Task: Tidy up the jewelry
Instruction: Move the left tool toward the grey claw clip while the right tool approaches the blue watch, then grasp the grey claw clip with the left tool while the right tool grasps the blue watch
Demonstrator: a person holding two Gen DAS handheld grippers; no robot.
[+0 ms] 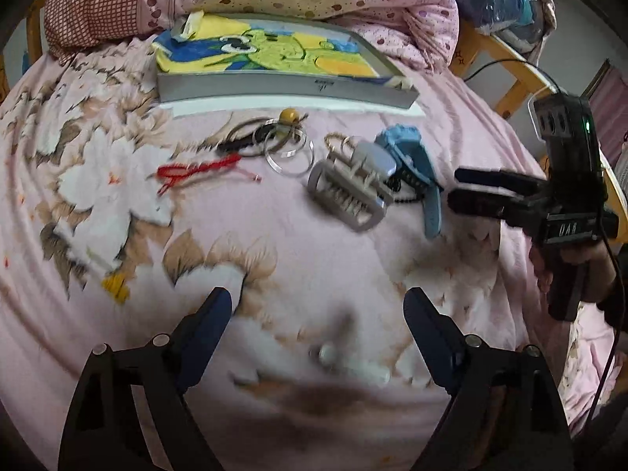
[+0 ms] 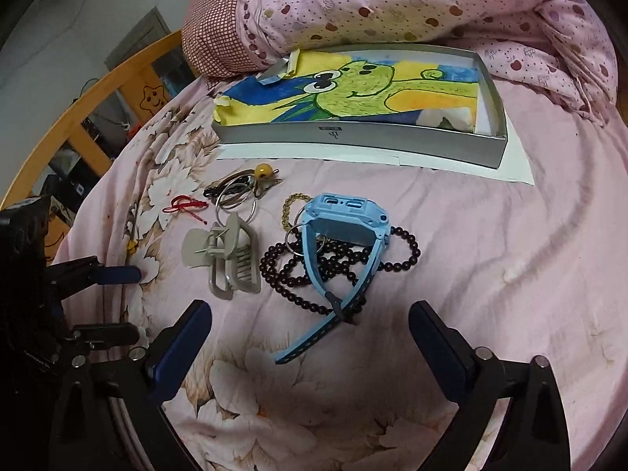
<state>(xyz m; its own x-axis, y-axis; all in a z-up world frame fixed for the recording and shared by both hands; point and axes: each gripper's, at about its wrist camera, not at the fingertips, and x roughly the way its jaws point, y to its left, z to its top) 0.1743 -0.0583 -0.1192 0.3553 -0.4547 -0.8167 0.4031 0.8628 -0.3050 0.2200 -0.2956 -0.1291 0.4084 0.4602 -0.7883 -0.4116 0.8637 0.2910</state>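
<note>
Jewelry lies in a loose bunch on the pink flowered bed sheet [image 1: 117, 212], just in front of a flat grey box [image 1: 282, 86] with a green frog drawing inside. In your left wrist view, a red string bracelet [image 1: 196, 170] lies on the left, silver rings [image 1: 288, 153] sit in the middle, and a grey hair claw clip [image 1: 347, 192] lies next to a blue watch [image 1: 412, 165]. Your left gripper [image 1: 318, 308] has its fingers wide apart over bare sheet, holding nothing. Your right gripper [image 1: 455, 192] comes in from the right, close to the watch.

In your right wrist view, the blue watch [image 2: 345, 231] lies on a dark bead string [image 2: 333, 267]. The claw clip [image 2: 231, 259] is just left of the beads. Your right gripper [image 2: 310, 322] has its fingers wide apart, with the watch strap's end between them but not squeezed.
</note>
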